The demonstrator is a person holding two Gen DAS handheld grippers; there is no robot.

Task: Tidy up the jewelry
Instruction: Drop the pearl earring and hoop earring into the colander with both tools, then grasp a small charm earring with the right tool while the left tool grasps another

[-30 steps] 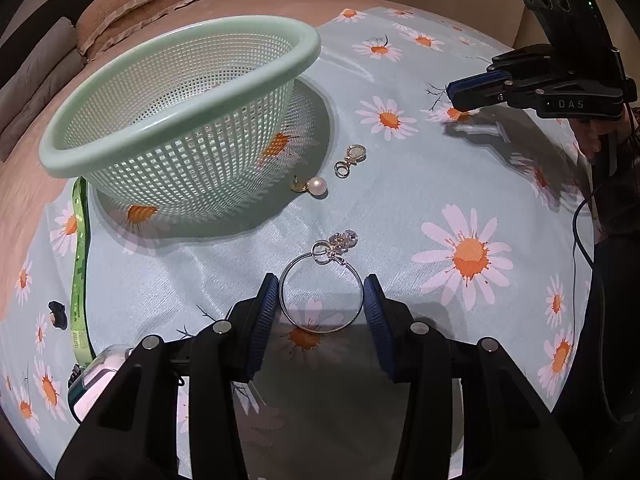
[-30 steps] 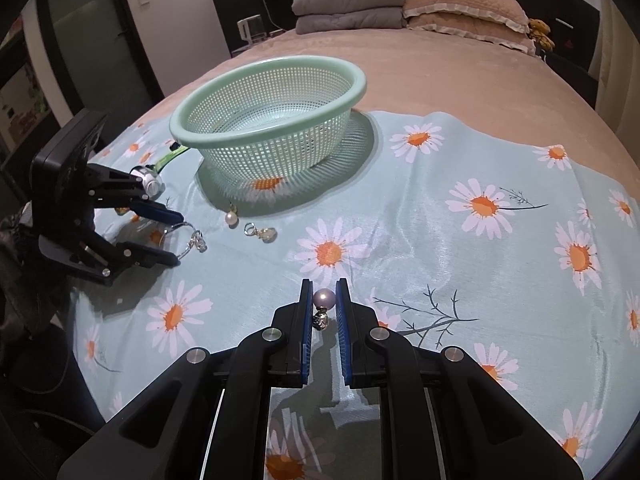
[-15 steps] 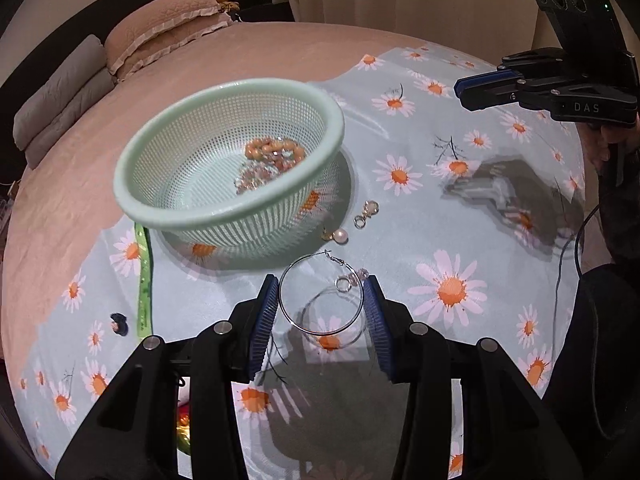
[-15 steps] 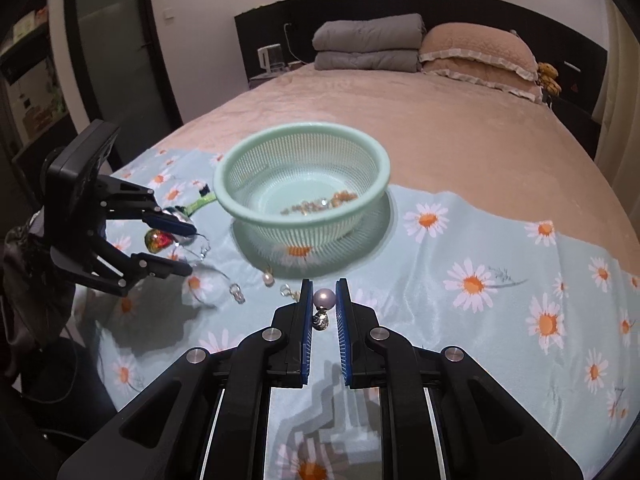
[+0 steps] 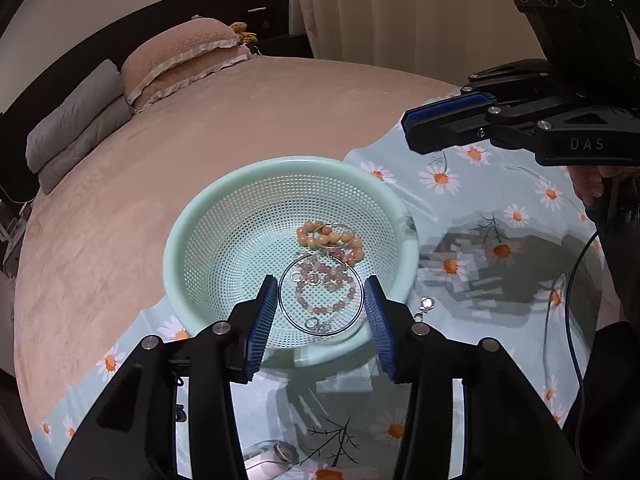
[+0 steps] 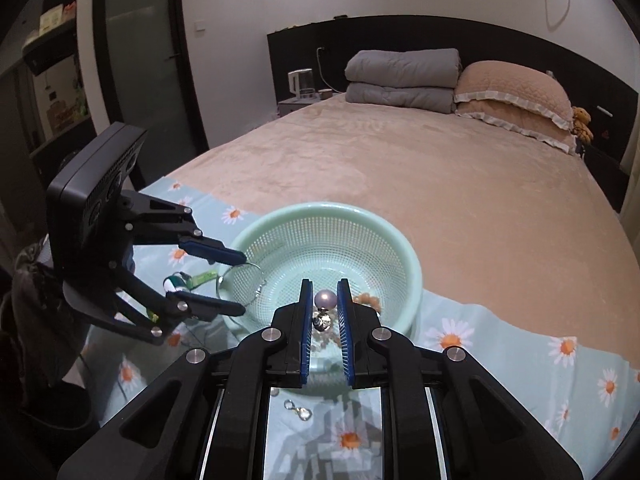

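Two tools: both over the green basket (image 5: 224,216) on the bed.
Left tool (image 5: 322,306): jaws opening, hoop earring (image 5: 288,312) between them.
Right tool (image 6: 324,300): jaws opening, pearl earring (image 6: 325,299) between them.
Basket: bead bracelets (image 5: 332,240) inside.

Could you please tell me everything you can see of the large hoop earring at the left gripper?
The hoop earring is a large ring of thin silvery wire with a small sparkly charm cluster hanging at its lower edge. It sits between the blue pads of the left gripper, whose jaws are opening; whether the pads touch it cannot be told. It hangs above the inside of the green mesh basket, over the bead bracelets lying there.
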